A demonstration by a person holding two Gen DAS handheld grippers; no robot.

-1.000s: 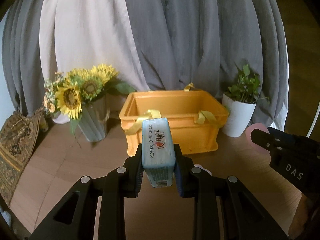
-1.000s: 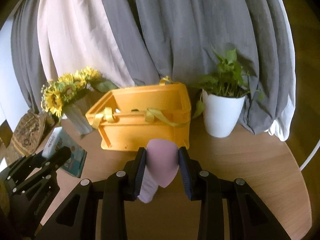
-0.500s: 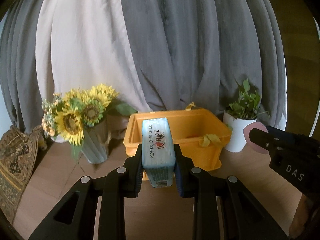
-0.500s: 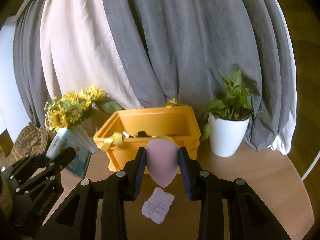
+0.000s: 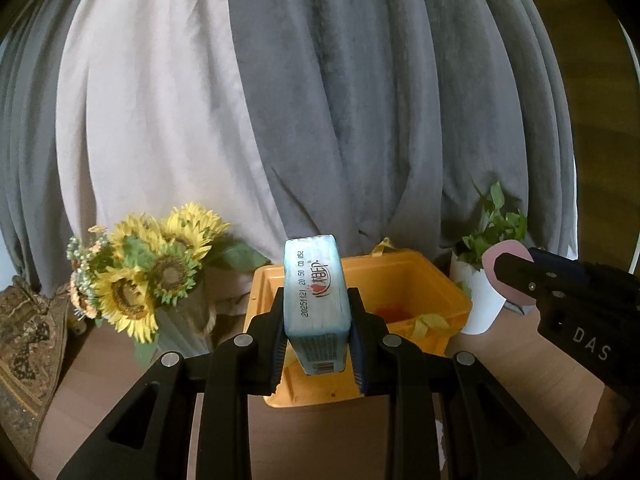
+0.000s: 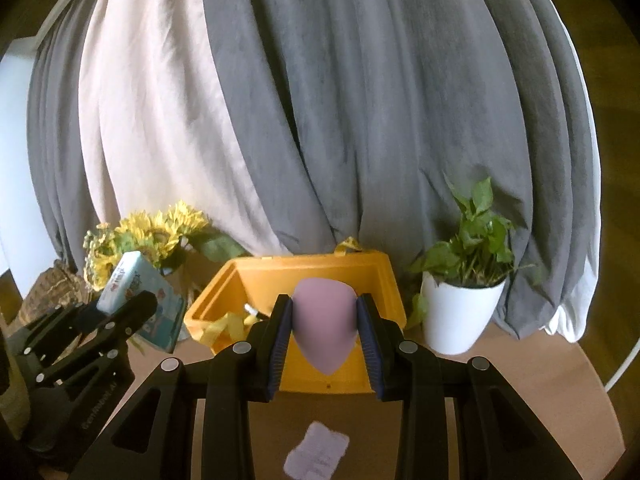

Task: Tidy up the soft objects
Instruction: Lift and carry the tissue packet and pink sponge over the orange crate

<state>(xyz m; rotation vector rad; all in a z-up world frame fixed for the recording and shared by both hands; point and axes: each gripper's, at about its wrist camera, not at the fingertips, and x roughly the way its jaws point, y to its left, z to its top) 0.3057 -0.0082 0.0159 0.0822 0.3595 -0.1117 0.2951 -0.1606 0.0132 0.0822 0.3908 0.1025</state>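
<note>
The left gripper [image 5: 318,326] is clamped on a blue tissue pack [image 5: 315,288], held on end in the air in front of the yellow crate [image 5: 436,280]. The right gripper [image 6: 325,330] squeezes a pink teardrop sponge [image 6: 324,326], point down, also raised in front of the crate and above its near wall in that view. The crate stands toward the back edge of the round wooden table [image 6: 540,392], open at the top, with yellow ribbon handles [image 6: 224,324] draped over its rim and some small items inside that are too hidden to name. A pale lilac cloth pad [image 6: 316,454] lies flat on the table near the front edge, below the right gripper. Left of the crate a vase of sunflowers [image 5: 148,276] stands close by its side; right of it, just beside its corner, is a white pot with a green plant [image 6: 464,308]. A patterned woven mat [image 5: 24,356] lies at the table's left edge. Grey and cream curtains [image 5: 320,100] hang behind everything.
</note>
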